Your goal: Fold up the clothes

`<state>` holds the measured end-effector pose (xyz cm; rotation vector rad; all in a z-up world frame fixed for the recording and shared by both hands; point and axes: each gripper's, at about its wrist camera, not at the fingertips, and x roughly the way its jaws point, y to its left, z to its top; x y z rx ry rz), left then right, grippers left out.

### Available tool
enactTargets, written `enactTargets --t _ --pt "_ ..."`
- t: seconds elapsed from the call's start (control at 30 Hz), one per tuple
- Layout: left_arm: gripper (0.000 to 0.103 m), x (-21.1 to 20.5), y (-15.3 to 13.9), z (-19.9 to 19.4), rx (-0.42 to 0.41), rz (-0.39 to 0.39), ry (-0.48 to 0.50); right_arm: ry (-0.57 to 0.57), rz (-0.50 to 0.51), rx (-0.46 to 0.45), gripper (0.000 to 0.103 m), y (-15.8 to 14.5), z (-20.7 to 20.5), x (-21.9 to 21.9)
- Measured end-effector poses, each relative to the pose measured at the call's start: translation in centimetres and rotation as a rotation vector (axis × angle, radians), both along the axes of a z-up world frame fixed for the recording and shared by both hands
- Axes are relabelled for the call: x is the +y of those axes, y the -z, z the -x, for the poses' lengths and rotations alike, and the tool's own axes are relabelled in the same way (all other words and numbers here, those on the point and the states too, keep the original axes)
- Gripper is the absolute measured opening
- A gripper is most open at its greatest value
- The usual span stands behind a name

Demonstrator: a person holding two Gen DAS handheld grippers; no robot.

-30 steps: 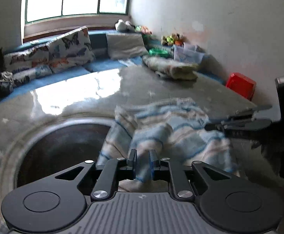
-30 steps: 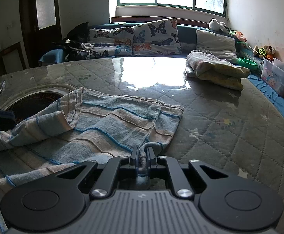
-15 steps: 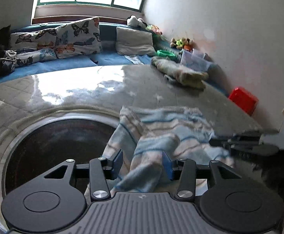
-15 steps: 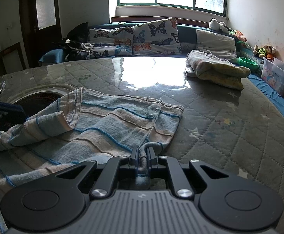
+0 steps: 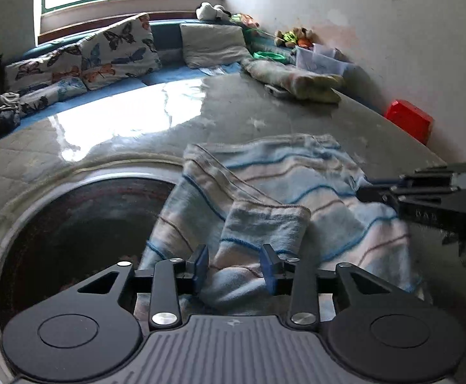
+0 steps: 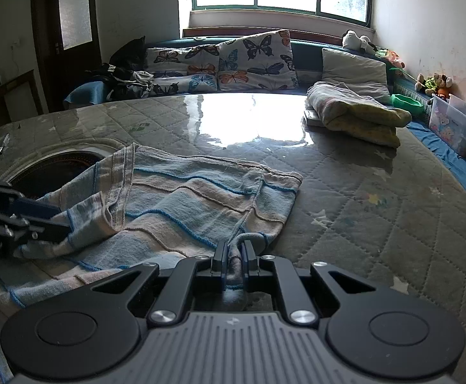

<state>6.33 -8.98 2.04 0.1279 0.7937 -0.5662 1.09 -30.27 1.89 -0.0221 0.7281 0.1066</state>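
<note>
Two views are telling different halves. Left wrist view: the left tongs [image 5: 234, 267], pinched a second ago, are now standing spread around the blue-and-beige striped knit garment [image 5: 284, 192], releasing its fold on the grey quilted tabletop [image 5: 233, 118]. Right wrist view alone is showing the right tongs [image 6: 234, 260] pinching the garment's hem.

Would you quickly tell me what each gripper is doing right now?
Left gripper: open, jaws either side of a fold of the striped garment.
Right gripper: shut on the striped garment's edge.
</note>
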Motion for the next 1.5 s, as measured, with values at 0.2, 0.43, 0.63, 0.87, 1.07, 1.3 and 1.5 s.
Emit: enactTargets --t 0.2,0.43,0.63,0.87,1.07,1.3,1.5 --pt "0.005 0.6 -0.4 0.4 -0.051 0.012 0.002 0.004 0.005 -0.002 0.009 -0.1 0.0 0.1" --pt "0.004 4.8 -3.6 0.4 -0.242 -0.035 -0.198 0.008 0.015 -0.032 0.008 -1.2 -0.5 0.2" --pt "0.004 10.9 -5.3 -1.5 -0.327 -0.115 -0.453 -0.015 0.025 -0.042 0.010 -1.7 -2.3 1.1" --pt "0.004 16.3 -3.9 -3.1 -0.289 -0.196 -0.598 -0.044 0.004 -0.003 0.021 -1.1 -4.8 1.9" --pt "0.004 18.2 -1.3 -4.4 -0.244 -0.284 -0.685 -0.048 -0.004 0.014 0.023 -0.5 -4.8 2.2" --pt "0.004 19.1 0.1 -4.5 -0.197 -0.283 -0.720 -0.058 -0.074 0.031 0.023 -0.4 -4.0 1.9" --pt "0.004 19.2 0.3 -4.5 -0.186 -0.296 -0.730 -0.108 -0.099 0.048 0.022 -0.1 -2.8 3.1"
